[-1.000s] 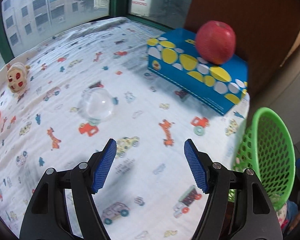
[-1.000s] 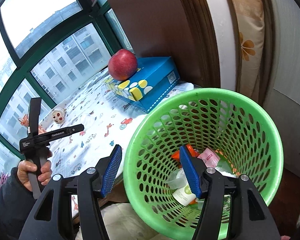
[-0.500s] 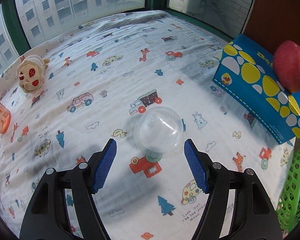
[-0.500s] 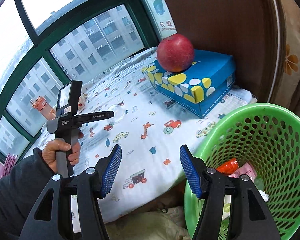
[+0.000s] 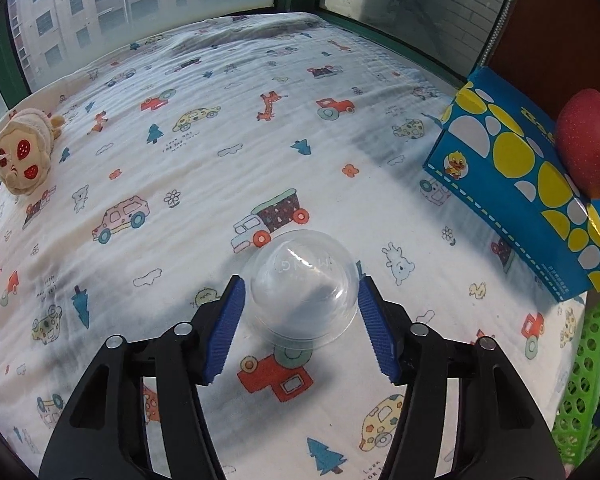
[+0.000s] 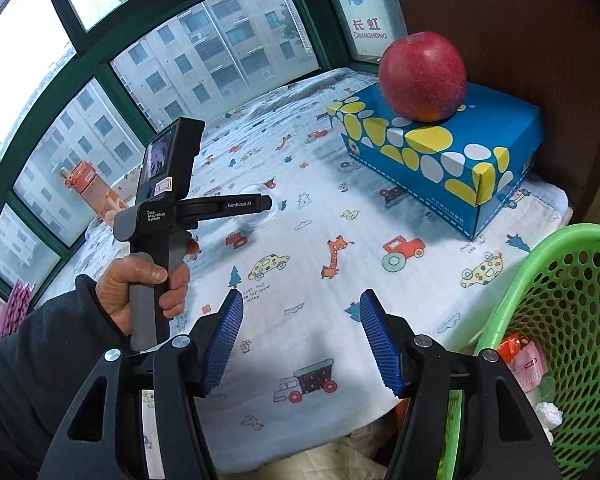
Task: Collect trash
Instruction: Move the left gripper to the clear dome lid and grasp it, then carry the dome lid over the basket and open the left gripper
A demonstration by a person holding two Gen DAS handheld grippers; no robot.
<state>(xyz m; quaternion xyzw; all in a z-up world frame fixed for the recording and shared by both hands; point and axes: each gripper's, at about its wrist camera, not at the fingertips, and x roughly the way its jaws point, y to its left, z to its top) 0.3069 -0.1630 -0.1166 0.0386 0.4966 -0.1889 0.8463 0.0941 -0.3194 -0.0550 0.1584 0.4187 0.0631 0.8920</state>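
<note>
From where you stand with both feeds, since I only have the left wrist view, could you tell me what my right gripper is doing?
Observer: The right gripper is open and empty, above the printed cloth's near edge.
Operator: Thank you. Is there anything in the green basket yet? I see only its rim.
Observer: Yes, an orange wrapper and a pink packet lie inside.
Operator: And behind the left gripper?
Observer: An orange bottle stands by the window, beyond the clear dome.

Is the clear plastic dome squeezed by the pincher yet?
Not yet. The left hand-held gripper is open; its blue pads sit beside the clear dome with small gaps.
</note>
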